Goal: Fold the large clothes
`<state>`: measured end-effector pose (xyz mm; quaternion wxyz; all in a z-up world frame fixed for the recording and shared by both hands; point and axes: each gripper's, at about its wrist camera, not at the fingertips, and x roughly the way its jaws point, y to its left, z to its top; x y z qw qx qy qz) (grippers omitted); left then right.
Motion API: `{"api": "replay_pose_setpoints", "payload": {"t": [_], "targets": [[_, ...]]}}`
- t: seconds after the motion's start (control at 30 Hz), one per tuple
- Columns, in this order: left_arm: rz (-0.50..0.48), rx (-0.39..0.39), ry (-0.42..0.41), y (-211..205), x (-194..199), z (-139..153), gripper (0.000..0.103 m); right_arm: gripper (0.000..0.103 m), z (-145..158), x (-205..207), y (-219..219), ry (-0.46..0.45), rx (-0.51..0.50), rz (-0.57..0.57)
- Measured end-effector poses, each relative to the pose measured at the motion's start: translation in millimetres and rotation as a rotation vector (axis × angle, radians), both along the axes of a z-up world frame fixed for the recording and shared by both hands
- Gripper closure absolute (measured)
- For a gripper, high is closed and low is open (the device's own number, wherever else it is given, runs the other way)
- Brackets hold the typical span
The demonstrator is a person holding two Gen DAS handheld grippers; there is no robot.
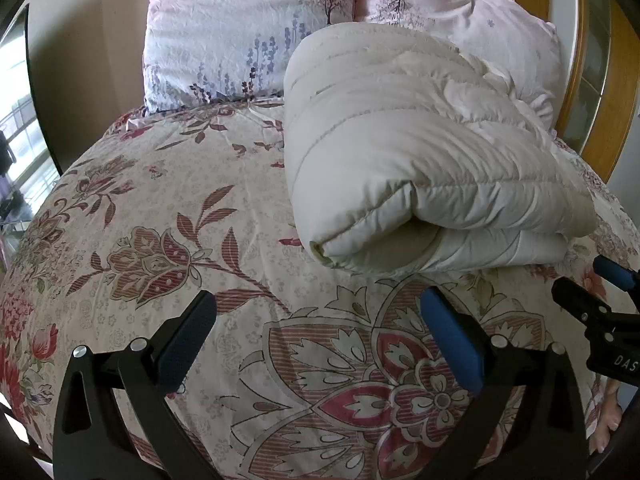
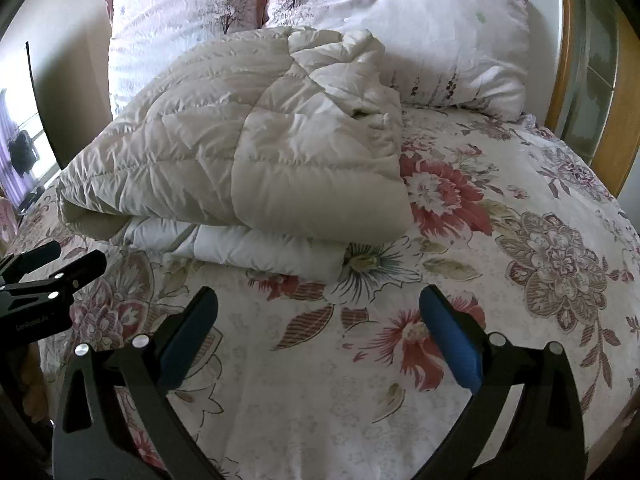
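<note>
A cream quilted down coat (image 1: 420, 152) lies folded into a thick, puffy bundle on a bed, ahead of both hand-held grippers. Its stitched channels run across the upper layer, which rolls over a whiter, smoother lower layer; the near edge shows a rounded fold with a shadowed hollow between the two layers. Seen from the right wrist view, the same coat (image 2: 248, 152) sits ahead and to the left of that gripper, its top surface crumpled into soft creases and bunched towards the far end.

The bundle rests on a floral bedspread (image 1: 168, 240) printed with red, pink and brown blossoms and leaves, which fills the ground beneath and between the fingers of both tools. Beyond the coat, two pale pink pillows (image 1: 240, 28) with tree and lavender prints lean at the head of the bed. A wooden headboard (image 1: 600, 92) curves past them on the far right.

The left hand-held gripper (image 1: 316, 312) hovers over the bedspread just short of the coat, its jaws spread wide and holding nothing. The right hand-held gripper (image 2: 318, 308) is likewise wide and empty above the bedspread, near the coat's front edge. Each tool's tip shows at the edge of the other's view.
</note>
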<state>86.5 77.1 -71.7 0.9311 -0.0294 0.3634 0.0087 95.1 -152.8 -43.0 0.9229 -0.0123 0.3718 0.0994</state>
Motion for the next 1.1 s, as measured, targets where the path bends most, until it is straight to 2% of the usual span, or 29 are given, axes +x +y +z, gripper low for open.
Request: {"api": "replay_pose_setpoints", "payload": {"t": [1.1], "targets": [[-0.008,0.006,0.013,1.0,0.9,-4.1,0.001,0.002,-2.3,1.3,3.1,0.011,-0.003,0.004]]}}
